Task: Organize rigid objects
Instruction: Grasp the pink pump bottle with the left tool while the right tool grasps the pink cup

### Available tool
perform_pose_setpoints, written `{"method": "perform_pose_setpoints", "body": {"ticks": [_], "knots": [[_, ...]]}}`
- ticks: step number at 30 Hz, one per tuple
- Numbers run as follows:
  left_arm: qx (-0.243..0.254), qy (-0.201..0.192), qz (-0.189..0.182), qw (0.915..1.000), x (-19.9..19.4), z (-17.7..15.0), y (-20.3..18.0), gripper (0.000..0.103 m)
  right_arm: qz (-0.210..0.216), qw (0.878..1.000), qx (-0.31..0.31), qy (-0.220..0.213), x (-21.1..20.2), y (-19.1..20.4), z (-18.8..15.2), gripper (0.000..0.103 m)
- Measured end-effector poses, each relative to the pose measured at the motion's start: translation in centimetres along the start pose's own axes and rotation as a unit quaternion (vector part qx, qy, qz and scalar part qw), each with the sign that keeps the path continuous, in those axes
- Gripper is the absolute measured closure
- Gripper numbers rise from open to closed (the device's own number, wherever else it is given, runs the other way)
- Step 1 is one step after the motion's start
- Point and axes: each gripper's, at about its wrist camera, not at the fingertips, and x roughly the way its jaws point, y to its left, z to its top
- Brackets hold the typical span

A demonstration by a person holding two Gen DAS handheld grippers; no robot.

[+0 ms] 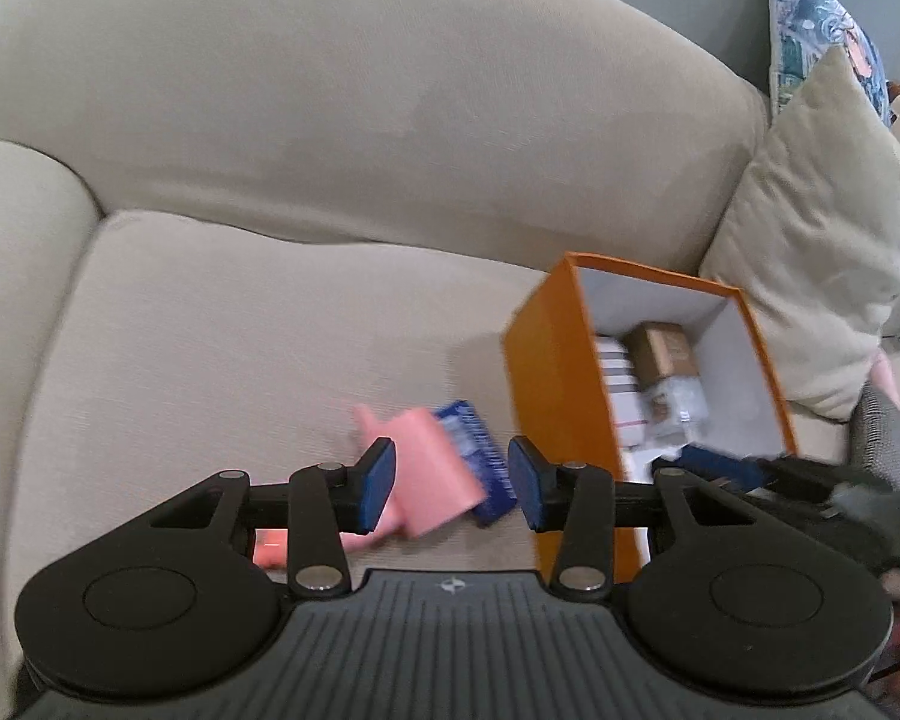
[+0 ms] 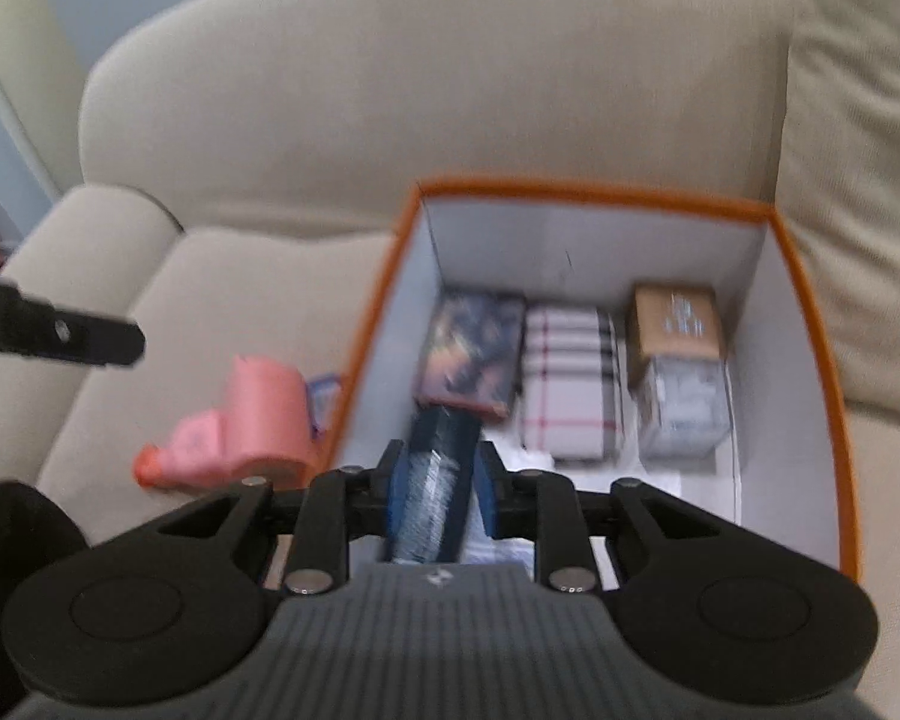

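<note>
Gripped between the right gripper (image 2: 437, 489) pads, a dark ribbed block (image 2: 435, 480) hung over the orange cardboard box (image 2: 810, 324), which held three rectangular packets. Left gripper (image 1: 452, 483) gaped, holding nothing, above one pink piece (image 1: 432, 480) beside the box.

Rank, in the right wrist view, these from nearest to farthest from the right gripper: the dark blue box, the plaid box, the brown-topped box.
1. dark blue box: between the right gripper fingers, over the orange box's near end.
2. plaid box: just beyond, middle of the floor.
3. brown-topped box: far right corner.
</note>
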Motion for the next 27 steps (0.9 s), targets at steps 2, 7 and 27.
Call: {"method": "perform_pose_setpoints", "body": {"ticks": [2,7,27], "knots": [[0.005,-0.002,0.012,0.9999,-0.5,-0.5,1.0,0.052,0.013,1.0,-0.003,-0.009,-0.8,1.2,0.5,0.073],[-0.044,0.023,0.017,0.9986,0.1,-2.3,4.5,0.052,0.032,0.998,-0.048,-0.01,-0.7,5.4,1.5,0.072],[-0.46,0.085,-0.018,0.8839,9.0,-6.8,12.9,0.034,0.009,0.984,-0.13,0.119,11.8,13.0,3.8,0.054]]}}
